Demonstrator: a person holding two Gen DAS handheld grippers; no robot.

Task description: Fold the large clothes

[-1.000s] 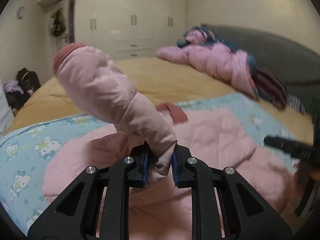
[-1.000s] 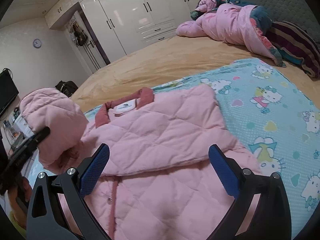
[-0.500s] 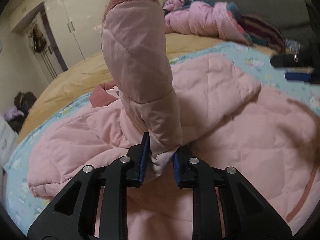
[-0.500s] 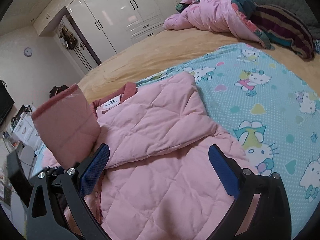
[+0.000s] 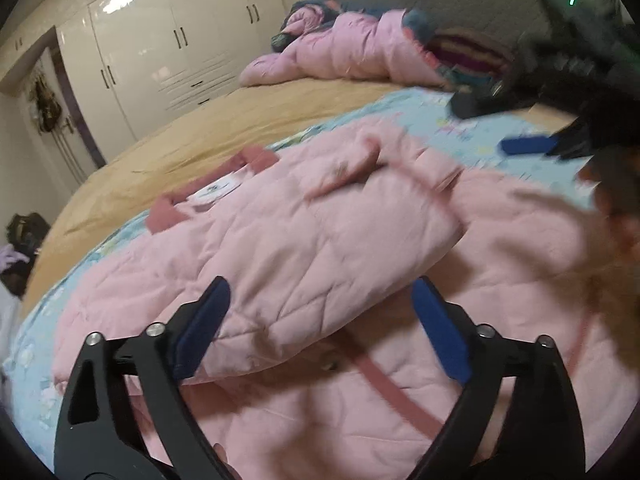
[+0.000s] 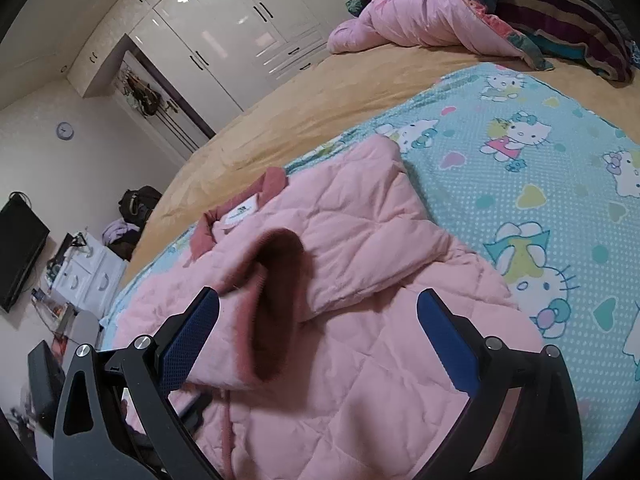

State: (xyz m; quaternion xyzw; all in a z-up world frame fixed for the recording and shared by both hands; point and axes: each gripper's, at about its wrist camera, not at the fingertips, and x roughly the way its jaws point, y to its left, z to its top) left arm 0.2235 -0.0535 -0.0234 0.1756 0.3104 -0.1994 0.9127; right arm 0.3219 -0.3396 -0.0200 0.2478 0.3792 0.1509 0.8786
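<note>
Your left tongs [image 5: 320, 320] stand open and grip nothing; your right tongs [image 6: 320, 336] are likewise open and empty. The quilted pink padded jacket [image 6: 360, 380] lies front-up on the cartoon-print blue blanket [image 6: 560, 152] over the bed, dark-pink collar [image 6: 276, 180] at the far end. Its long axis runs away from you. The left sleeve [image 5: 320, 248] lies folded across the chest, directly ahead of both tongs, its dark-pink cuff [image 6: 280, 300] nearer your right. In my judgement the hem, nearest you, is next.

Pink quilted jacket [image 6: 360, 360] spread on the bed, both sleeves folded across – dark-pink collar [image 6: 276, 182] farthest away.
</note>
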